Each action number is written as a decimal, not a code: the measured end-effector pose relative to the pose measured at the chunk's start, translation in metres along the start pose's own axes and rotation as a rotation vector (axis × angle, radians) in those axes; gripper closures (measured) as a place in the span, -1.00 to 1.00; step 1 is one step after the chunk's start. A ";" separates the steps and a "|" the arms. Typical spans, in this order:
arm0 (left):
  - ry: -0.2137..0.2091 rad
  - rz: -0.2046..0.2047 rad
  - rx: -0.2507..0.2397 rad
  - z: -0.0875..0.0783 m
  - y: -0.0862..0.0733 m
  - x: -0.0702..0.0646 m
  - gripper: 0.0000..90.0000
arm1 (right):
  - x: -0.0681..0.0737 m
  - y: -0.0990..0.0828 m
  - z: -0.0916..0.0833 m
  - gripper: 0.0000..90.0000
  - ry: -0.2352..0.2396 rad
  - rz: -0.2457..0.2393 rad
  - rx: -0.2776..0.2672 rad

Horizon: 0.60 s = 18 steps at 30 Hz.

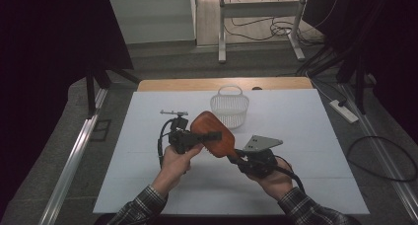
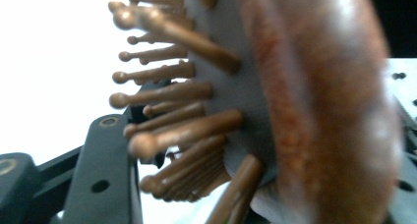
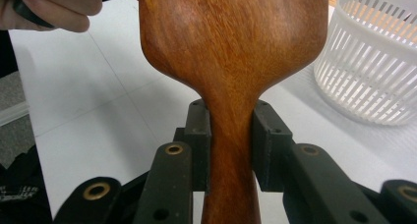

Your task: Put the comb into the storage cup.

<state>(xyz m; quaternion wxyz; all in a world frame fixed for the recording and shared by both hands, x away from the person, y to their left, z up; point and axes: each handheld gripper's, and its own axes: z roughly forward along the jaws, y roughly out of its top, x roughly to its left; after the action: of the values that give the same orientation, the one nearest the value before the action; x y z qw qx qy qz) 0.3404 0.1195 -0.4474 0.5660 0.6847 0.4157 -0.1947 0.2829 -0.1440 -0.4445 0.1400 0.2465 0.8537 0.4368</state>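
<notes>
My right gripper (image 3: 230, 140) pinches the brush (image 1: 213, 134) handle; my left gripper (image 1: 199, 137) clamps its head, above the mat (image 1: 305, 136). Basket (image 1: 229, 109) just behind.

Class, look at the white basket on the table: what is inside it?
The white basket stands behind the wooden hairbrush. Through its slatted wall nothing shows inside, but the brush covers part of it in the right gripper view, and its floor is hidden.

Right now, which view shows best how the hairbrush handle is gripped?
The right gripper view: the right gripper has its two jaws pressed on either side of the wooden hairbrush handle, sharp and close. The high view shows the brush between both grippers, small. The left gripper view shows blurred bristles and the head's edge.
</notes>
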 end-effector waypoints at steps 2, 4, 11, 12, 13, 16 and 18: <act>-0.017 0.006 0.015 0.001 0.001 0.001 0.05 | 0.000 0.000 0.001 0.61 0.001 -0.004 0.008; -0.031 0.007 0.022 0.001 0.001 0.002 0.10 | 0.000 -0.001 0.002 0.61 -0.007 -0.014 0.014; -0.041 0.044 0.026 0.001 0.003 -0.002 0.20 | -0.001 -0.001 0.003 0.60 -0.004 -0.018 0.012; -0.039 0.049 0.027 0.001 0.003 -0.003 0.21 | -0.001 -0.001 0.003 0.59 0.001 -0.016 0.014; -0.037 0.053 0.027 0.001 0.004 -0.003 0.21 | -0.002 -0.001 0.003 0.58 0.006 -0.013 0.016; -0.013 0.080 0.031 0.001 0.005 -0.007 0.21 | -0.004 -0.001 0.004 0.45 0.031 0.012 0.023; 0.000 0.096 0.034 0.002 0.006 -0.009 0.21 | -0.006 -0.001 0.005 0.33 0.051 0.034 0.037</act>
<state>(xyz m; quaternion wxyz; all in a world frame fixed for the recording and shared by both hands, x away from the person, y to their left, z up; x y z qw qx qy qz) 0.3407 0.1150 -0.4377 0.5631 0.7133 0.3789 -0.1744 0.2897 -0.1444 -0.4485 0.1062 0.2523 0.8607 0.4292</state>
